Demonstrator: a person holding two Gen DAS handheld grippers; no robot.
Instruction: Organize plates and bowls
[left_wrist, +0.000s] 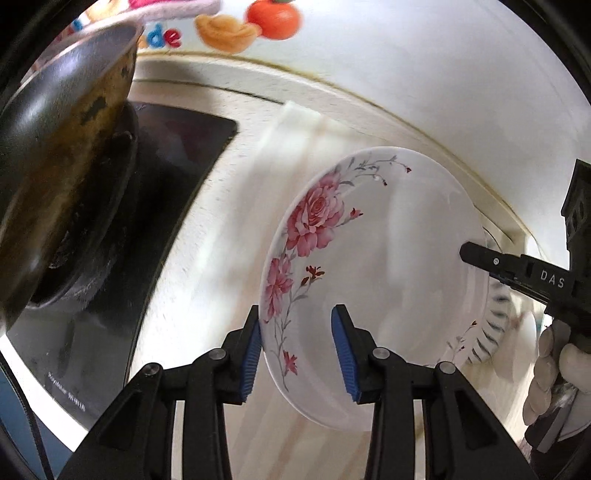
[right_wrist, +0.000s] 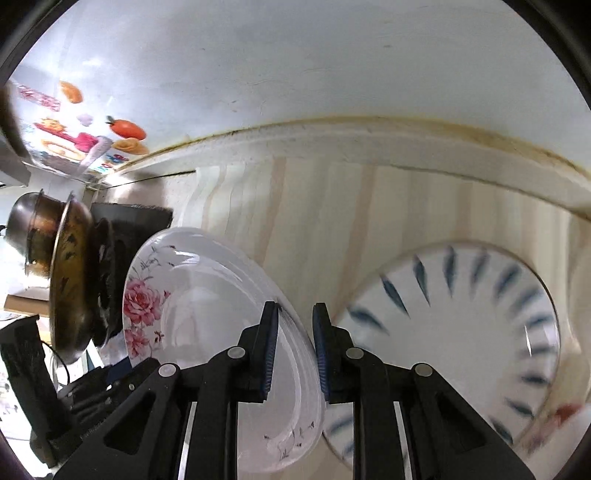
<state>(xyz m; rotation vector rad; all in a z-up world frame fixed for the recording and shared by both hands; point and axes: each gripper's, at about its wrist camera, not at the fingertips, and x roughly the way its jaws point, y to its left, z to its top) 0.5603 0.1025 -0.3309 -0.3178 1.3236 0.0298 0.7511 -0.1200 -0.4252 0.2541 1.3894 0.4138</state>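
A white plate with pink roses (left_wrist: 388, 258) is held tilted above the pale counter. My left gripper (left_wrist: 297, 347) straddles its near rim with a wide gap between the blue pads, so it is open. My right gripper (right_wrist: 294, 354) closes on the plate's opposite rim (right_wrist: 221, 332), pads on both faces; it shows at the right of the left wrist view (left_wrist: 480, 258). A second plate with blue dashes (right_wrist: 461, 332) lies on the counter under the rose plate, and its edge shows in the left wrist view (left_wrist: 495, 325).
A dark worn wok (left_wrist: 55, 166) sits on a black stove (left_wrist: 177, 147) to the left, also in the right wrist view (right_wrist: 70, 288). The white wall (right_wrist: 295, 74) with fruit stickers (left_wrist: 273, 18) runs behind the counter (right_wrist: 332, 206).
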